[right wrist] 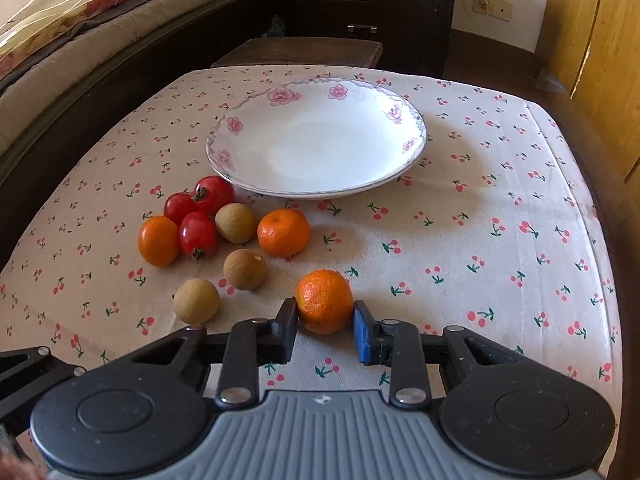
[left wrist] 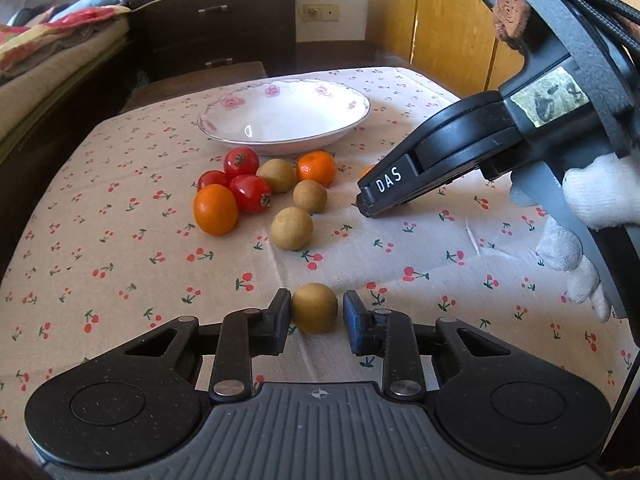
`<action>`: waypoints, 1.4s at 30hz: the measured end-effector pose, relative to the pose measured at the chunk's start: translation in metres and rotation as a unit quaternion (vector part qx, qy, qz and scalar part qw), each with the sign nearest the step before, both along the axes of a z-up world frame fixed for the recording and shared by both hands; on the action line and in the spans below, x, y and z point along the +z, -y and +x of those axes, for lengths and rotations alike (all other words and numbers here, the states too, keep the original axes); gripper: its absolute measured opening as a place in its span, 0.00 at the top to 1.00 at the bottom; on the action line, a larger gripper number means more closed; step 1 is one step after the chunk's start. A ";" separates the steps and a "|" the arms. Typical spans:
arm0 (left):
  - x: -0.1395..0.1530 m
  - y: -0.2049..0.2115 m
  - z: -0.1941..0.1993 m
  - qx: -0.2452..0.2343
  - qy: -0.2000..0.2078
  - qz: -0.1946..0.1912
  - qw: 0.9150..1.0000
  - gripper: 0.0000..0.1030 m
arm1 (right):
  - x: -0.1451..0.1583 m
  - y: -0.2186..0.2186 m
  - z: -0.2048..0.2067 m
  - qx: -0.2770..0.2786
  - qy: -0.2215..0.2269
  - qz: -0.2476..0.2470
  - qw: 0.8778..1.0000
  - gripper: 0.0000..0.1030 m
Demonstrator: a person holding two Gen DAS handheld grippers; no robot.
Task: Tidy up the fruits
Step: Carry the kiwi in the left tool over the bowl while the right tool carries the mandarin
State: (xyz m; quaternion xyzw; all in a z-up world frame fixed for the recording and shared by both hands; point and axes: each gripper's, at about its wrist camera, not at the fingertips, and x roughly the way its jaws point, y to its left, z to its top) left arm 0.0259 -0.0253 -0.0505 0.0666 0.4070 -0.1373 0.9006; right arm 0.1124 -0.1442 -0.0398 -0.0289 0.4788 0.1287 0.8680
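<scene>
Left gripper (left wrist: 316,316) is clamped on a brown longan (left wrist: 314,307); right gripper (right wrist: 325,326) is pinching a small orange (right wrist: 325,300); flowered plate (right wrist: 416,120) sits beyond.

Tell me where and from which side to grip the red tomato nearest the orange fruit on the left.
Grip the red tomato across its round middle, coming down from above. An orange fruit, another tomato and a brown fruit crowd its sides; only its near side looks open, so a level approach would likely bump them.
</scene>
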 end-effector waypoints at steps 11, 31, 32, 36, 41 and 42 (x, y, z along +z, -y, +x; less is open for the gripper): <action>0.007 -0.005 0.004 0.022 -0.037 -0.021 0.999 0.69 | 0.029 0.025 -0.020 -0.030 0.007 0.026 0.999 0.71; 0.066 -0.015 0.098 0.061 0.024 -0.081 0.995 0.69 | 0.062 0.021 0.053 -0.054 0.029 0.060 0.996 0.71; 0.066 -0.015 0.105 0.063 0.022 -0.082 0.994 0.69 | 0.060 0.020 0.060 -0.053 0.029 0.058 0.997 0.71; 0.058 -0.013 0.128 0.071 0.015 -0.076 0.994 0.69 | 0.052 0.018 0.079 -0.050 0.020 0.054 0.997 0.71; 0.047 -0.016 0.151 0.080 -0.001 -0.071 0.994 0.69 | 0.034 0.011 0.099 -0.039 0.001 0.044 0.998 0.71; 0.043 -0.018 0.155 0.083 -0.006 -0.071 0.994 0.69 | 0.031 0.009 0.101 -0.035 -0.001 0.042 0.998 0.71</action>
